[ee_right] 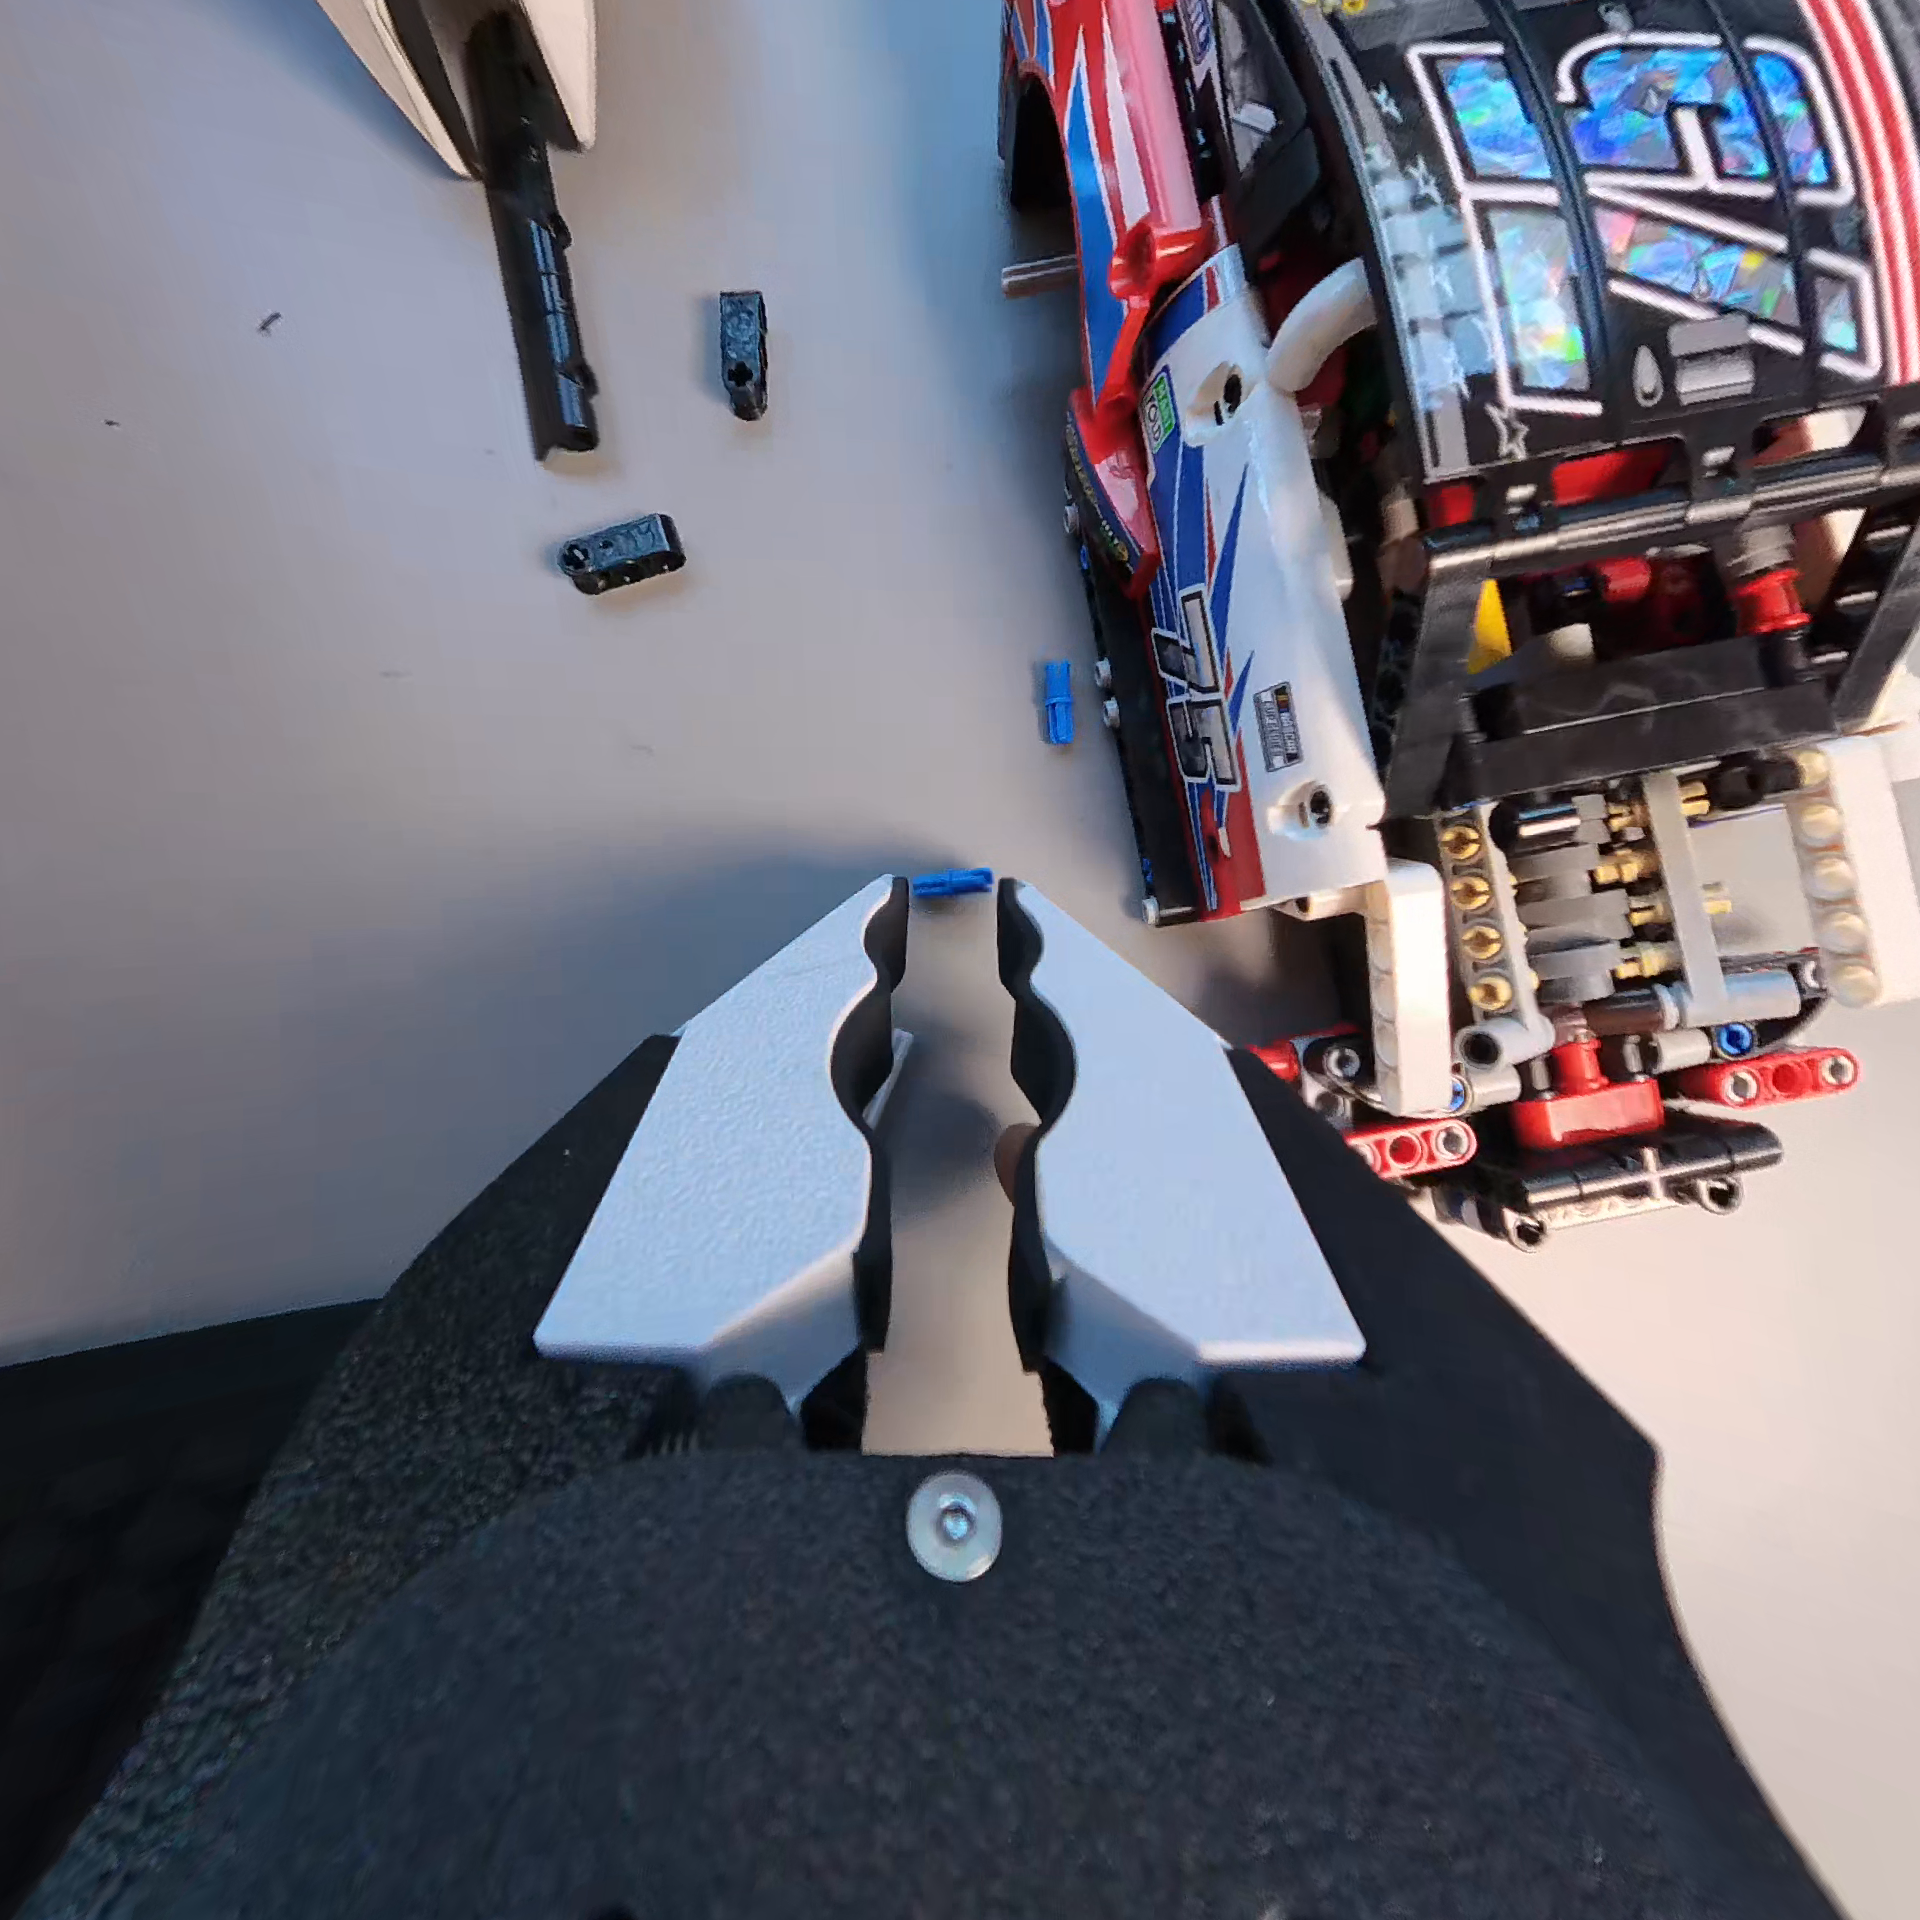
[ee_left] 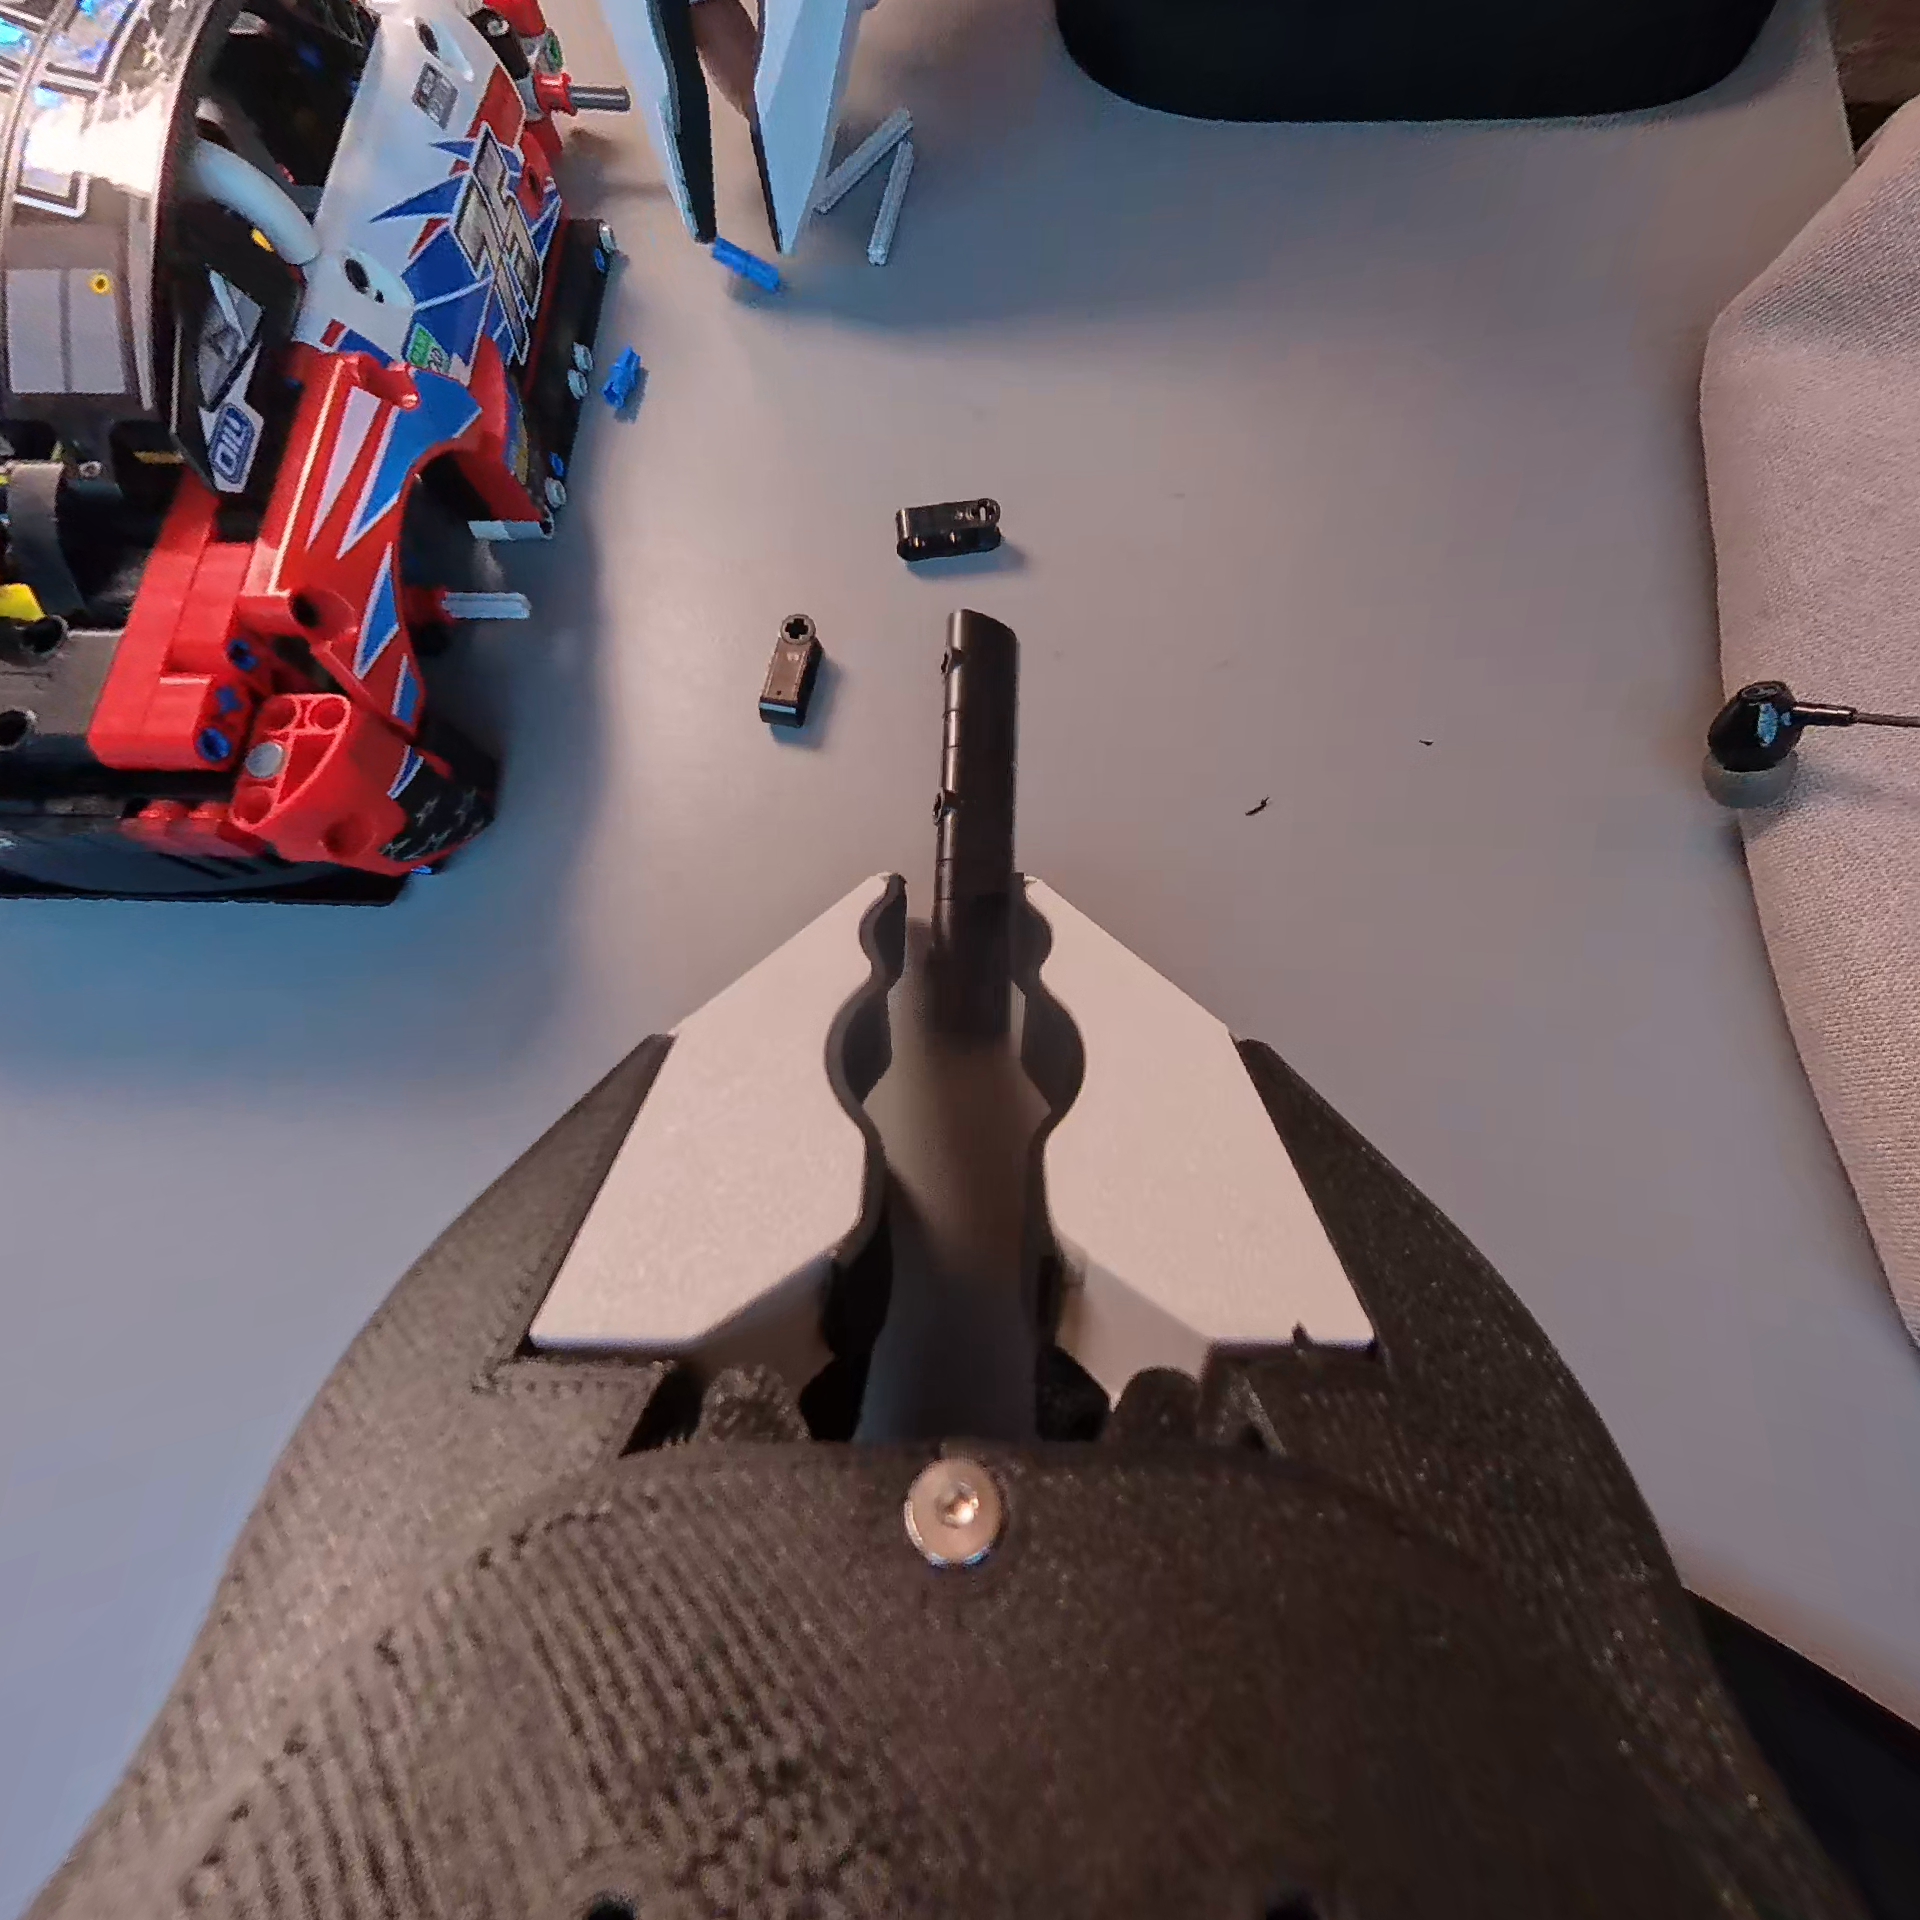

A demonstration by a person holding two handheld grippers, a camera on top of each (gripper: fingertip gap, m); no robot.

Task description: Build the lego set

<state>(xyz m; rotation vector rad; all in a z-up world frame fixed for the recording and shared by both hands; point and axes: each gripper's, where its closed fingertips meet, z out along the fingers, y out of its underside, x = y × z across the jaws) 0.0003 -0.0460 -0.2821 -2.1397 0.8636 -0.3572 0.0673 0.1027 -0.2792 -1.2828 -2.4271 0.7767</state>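
Now the left gripper (ee_left: 961,883) is clamped on a long black beam (ee_left: 977,758); the right gripper (ee_right: 951,888), slightly parted, holds nothing, a blue pin (ee_right: 951,882) at its tips.

We saw a plain light-grey table (ee_left: 1351,468) as the work surface, matte, with soft shadows and a cool bluish cast near the left side. A grey fabric cushion or seat edge (ee_left: 1818,520) sat along the right edge of the table. A dark rounded object (ee_left: 1403,52) lay at the far edge; we couldn't tell what it was. A black earbud on its cable (ee_left: 1756,717) rested near the fabric. No walls, floor or windows showed.
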